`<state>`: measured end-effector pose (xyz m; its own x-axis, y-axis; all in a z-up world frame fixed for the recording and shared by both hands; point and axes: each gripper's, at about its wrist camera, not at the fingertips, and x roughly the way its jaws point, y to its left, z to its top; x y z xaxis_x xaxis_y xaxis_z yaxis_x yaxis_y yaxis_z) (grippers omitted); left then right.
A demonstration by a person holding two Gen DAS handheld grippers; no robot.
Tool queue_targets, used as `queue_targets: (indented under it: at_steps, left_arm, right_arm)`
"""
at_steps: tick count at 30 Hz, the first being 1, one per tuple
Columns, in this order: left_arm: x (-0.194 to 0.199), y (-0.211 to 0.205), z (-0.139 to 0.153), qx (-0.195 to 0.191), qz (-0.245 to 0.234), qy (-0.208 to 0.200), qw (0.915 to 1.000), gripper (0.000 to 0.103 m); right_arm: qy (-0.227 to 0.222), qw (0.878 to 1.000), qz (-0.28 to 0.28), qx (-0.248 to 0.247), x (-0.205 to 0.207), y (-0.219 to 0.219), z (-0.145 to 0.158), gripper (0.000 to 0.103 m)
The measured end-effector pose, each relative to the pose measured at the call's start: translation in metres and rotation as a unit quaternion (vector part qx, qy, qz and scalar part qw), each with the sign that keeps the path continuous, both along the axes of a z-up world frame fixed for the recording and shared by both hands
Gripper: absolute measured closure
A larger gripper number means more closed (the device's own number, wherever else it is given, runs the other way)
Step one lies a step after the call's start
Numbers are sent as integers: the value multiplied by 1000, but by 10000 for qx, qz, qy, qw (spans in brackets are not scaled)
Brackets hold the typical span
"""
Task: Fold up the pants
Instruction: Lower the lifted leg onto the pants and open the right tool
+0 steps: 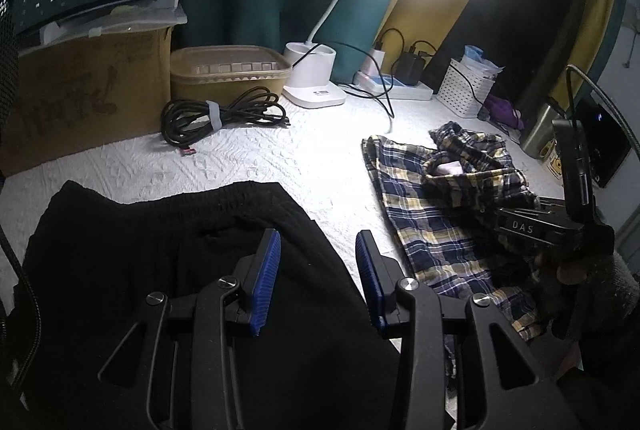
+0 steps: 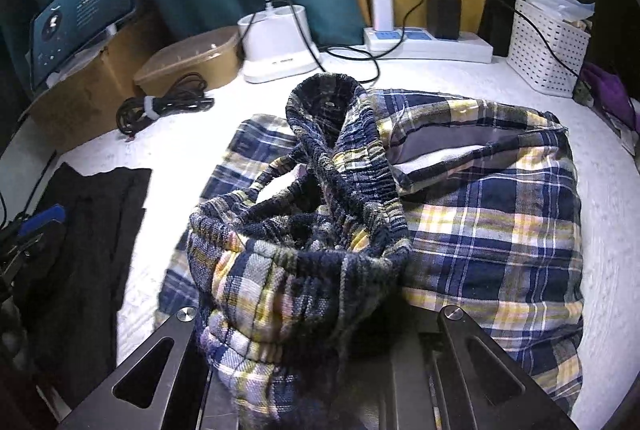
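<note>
Left gripper (image 1: 318,250): jaws spread wide, blue pads bare, nothing held, poised over the black garment (image 1: 168,270) lying flat on the white textured cover (image 1: 240,158).

Right gripper (image 2: 316,342): the left wrist view shows only its body at the plaid pants (image 1: 452,214); the right wrist view shows the bunched elastic waistband (image 2: 320,214) raised and filling the space between its arms. Fingertips hidden by cloth; closure cannot be confirmed.

Plaid pants (image 2: 492,230) lie crumpled, right of the black garment, near the white basket (image 2: 548,46).
</note>
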<state>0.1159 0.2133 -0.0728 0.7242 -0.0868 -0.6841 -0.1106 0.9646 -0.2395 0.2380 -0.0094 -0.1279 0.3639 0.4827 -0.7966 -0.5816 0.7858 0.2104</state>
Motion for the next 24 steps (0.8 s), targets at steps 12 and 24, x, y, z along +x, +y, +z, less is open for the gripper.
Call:
queue_targets:
  at_steps: [12, 24]
  left_arm:
    - [-15, -24, 21, 243, 4, -72, 9997, 65]
    - [-10, -64, 34, 335, -189, -103, 9992, 64]
  right_arm:
    - [38, 9962, 744, 460, -38, 7, 19, 22]
    - [-274, 9949, 517, 819, -42, -58, 43, 22]
